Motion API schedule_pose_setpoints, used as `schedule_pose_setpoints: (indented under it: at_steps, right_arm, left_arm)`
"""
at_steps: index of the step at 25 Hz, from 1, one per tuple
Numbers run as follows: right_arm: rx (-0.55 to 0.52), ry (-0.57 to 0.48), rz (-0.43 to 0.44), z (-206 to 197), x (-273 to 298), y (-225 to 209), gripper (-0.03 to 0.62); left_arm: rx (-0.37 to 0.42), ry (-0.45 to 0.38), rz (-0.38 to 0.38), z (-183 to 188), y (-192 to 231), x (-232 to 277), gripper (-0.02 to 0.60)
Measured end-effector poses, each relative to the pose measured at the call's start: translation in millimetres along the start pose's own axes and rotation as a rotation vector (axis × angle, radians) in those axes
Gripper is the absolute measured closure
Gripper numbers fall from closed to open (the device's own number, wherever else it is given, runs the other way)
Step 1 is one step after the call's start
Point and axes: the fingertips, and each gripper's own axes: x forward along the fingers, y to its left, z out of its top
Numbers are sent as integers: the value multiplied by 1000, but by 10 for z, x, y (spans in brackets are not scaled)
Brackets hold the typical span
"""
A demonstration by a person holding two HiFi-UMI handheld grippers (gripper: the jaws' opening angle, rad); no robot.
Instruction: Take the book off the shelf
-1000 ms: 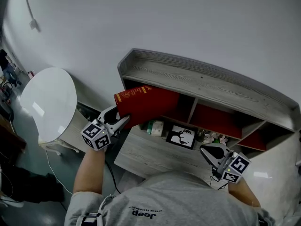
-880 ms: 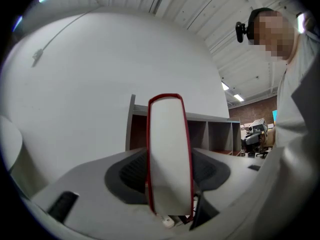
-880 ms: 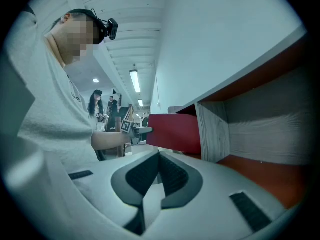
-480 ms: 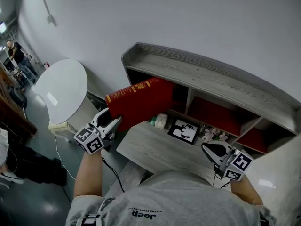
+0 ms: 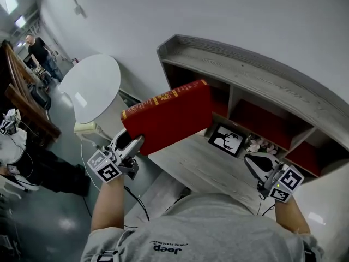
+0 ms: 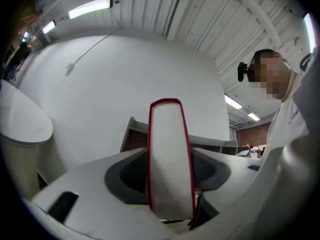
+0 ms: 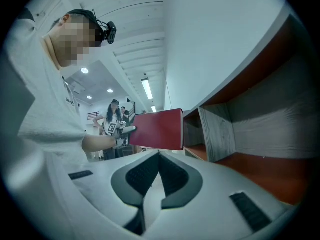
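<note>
A large red book [image 5: 172, 116] with gold print on its spine is clamped at its near lower corner by my left gripper [image 5: 133, 144]. It hangs tilted in the air in front of the left compartment of the grey wooden shelf [image 5: 245, 70]. In the left gripper view the book's [image 6: 170, 149] white page edge stands upright between the pads of the left gripper [image 6: 171, 175]. My right gripper [image 5: 255, 161] hovers over the right part of the desk, shut and empty. The right gripper [image 7: 159, 156] view shows the book [image 7: 157, 129] beside the shelf's red-lined compartments.
A framed deer picture [image 5: 228, 139] and small flowers [image 5: 260, 145] stand on the grey desk top [image 5: 202, 165] under the shelf. A round white table [image 5: 90, 86] is at the left. People [image 5: 41, 51] stand far off at the upper left.
My left gripper has drawn the book leftward and toward me, out of the shelf's left compartment. The right gripper has hardly shifted.
</note>
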Motion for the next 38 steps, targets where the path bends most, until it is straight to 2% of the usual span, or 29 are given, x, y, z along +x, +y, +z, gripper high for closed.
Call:
schedule_pose_setpoints:
  at_steps: [4, 9, 20, 28, 32, 38]
  right_arm:
    - [-12, -2, -9, 39, 60, 70, 592]
    - [-43, -19, -72, 189, 131, 155, 592]
    - [-87, -45, -320, 446, 477, 374, 593]
    - [-51, -15, -501, 352, 569, 573, 592]
    - [-17, -9, -523, 275, 613, 590, 592]
    - [-1, 8, -528, 230, 283, 599, 592]
  left_arm:
    - [-27, -40, -40, 79, -69, -88, 316]
    - [-54, -58, -136, 137, -90, -70, 316]
    - [-157, -20, -398, 100, 386, 110, 316]
    - [-259, 47, -585, -133, 540, 286, 318]
    - [-342, 84, -615, -370, 543, 375, 318]
    - [-473, 151, -580, -838, 285, 452, 318]
